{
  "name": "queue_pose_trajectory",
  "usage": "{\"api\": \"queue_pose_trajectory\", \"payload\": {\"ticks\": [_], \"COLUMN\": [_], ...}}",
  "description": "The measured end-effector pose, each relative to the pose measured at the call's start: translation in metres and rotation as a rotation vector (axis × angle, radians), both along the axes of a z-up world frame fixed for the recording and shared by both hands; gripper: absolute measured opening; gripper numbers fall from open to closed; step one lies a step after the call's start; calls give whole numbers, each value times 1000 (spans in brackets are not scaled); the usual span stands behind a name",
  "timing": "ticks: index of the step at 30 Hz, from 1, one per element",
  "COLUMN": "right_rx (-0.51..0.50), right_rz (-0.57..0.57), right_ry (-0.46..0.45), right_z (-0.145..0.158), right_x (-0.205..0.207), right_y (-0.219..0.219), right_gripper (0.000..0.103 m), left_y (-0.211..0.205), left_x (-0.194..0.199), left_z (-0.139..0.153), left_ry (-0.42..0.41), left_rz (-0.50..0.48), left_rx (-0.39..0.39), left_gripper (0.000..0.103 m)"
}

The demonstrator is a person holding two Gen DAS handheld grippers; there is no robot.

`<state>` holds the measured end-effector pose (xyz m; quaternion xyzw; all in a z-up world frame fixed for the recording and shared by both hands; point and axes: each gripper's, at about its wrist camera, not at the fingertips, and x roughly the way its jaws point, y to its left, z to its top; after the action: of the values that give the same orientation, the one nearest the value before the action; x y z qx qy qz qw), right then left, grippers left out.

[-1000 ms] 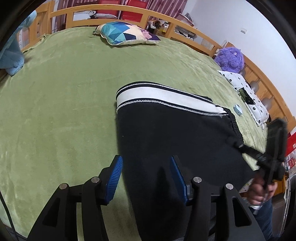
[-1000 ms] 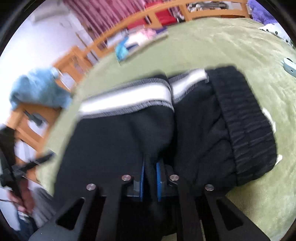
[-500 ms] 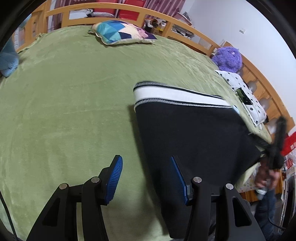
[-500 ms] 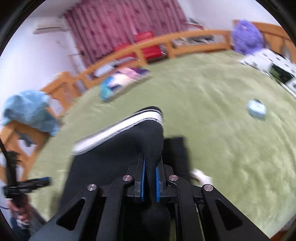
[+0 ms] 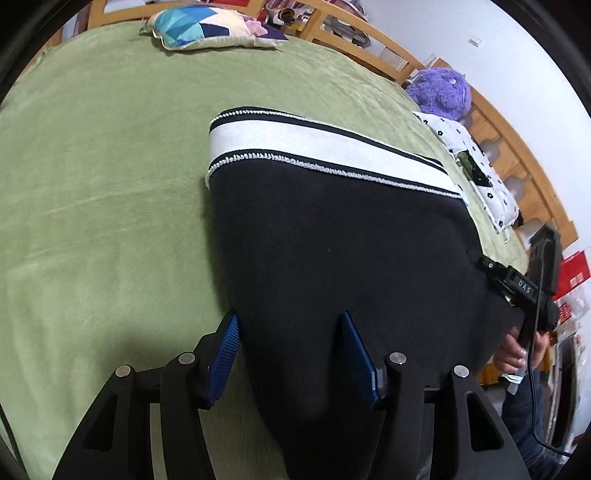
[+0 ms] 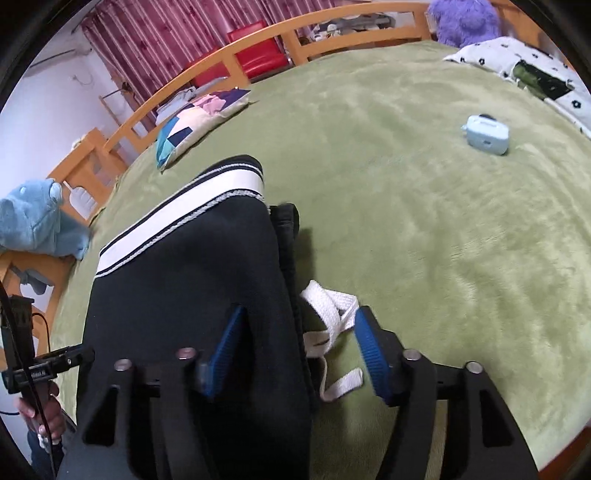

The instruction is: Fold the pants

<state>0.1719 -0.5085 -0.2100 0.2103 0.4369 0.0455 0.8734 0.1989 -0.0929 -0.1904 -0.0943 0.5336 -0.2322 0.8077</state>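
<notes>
The black pants [image 5: 343,251] with a white side stripe [image 5: 314,144] lie folded flat on the green bed cover. My left gripper [image 5: 288,347] is open, its blue pads on either side of the near left corner of the pants. My right gripper [image 6: 295,343] is open over the pants' right edge [image 6: 192,280], above the white drawstring [image 6: 328,314] and the waistband. The right gripper also shows in the left wrist view [image 5: 517,284], held at the pants' right edge.
Green bed cover [image 5: 96,192] with a wooden rail around it. A patchwork pillow [image 5: 207,26] lies at the far side, a purple plush toy [image 5: 443,92] and a spotted pillow [image 5: 476,162] at the right. A small light-blue case [image 6: 487,134] lies on the cover, a blue plush [image 6: 33,218] at the left.
My right gripper carried the pants' fold over and laid it down, then opened and let go. The left gripper stayed open and shifted slightly toward the pants' corner.
</notes>
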Motion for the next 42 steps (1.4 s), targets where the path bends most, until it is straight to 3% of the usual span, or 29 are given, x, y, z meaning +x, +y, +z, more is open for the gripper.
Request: {"api": "queue_pose_trajectory", "payload": {"ticks": [5, 9, 11, 14, 18, 21, 24, 27, 31, 33, 35, 36, 39, 42], "right_rx": [228, 266, 260, 191, 107, 139, 178, 217, 289, 227, 177, 132, 15, -70], "right_rz": [34, 94, 102, 82, 47, 55, 116, 204, 280, 287, 293, 285, 238, 171], "right_ry": [57, 57, 70, 50, 7, -45, -83, -87, -63, -96, -92, -68, -20, -61], "right_z": [-30, -35, -37, -22, 13, 41, 58, 53, 28, 27, 23, 17, 13, 37], "right_x": [23, 31, 35, 31, 19, 14, 17, 31, 57, 63, 65, 67, 63, 38], "right_y": [-17, -2, 10, 20, 42, 69, 121, 186, 253, 265, 260, 255, 244, 232], "right_gripper": [72, 70, 68, 50, 35, 23, 22, 22, 23, 24, 27, 33, 48, 48], "left_y": [-1, -2, 1, 8, 23, 63, 111, 173, 226, 235, 229, 222, 207, 189], "left_x": [16, 22, 22, 20, 19, 22, 26, 31, 41, 43, 42, 39, 24, 2], "left_z": [-22, -31, -29, -12, 17, 35, 53, 65, 44, 26, 11, 8, 16, 28], "left_ry": [39, 51, 37, -13, -82, -102, -145, -159, -86, -33, -5, -10, -59, -147], "left_rz": [22, 41, 38, 12, -16, 31, 78, 164, 243, 261, 296, 291, 239, 198], "left_rx": [-66, -108, -131, -169, -178, -208, -165, -86, -37, -51, 10, 52, 140, 290], "left_gripper": [59, 57, 34, 19, 17, 16, 15, 15, 19, 30, 38, 41, 53, 61]}}
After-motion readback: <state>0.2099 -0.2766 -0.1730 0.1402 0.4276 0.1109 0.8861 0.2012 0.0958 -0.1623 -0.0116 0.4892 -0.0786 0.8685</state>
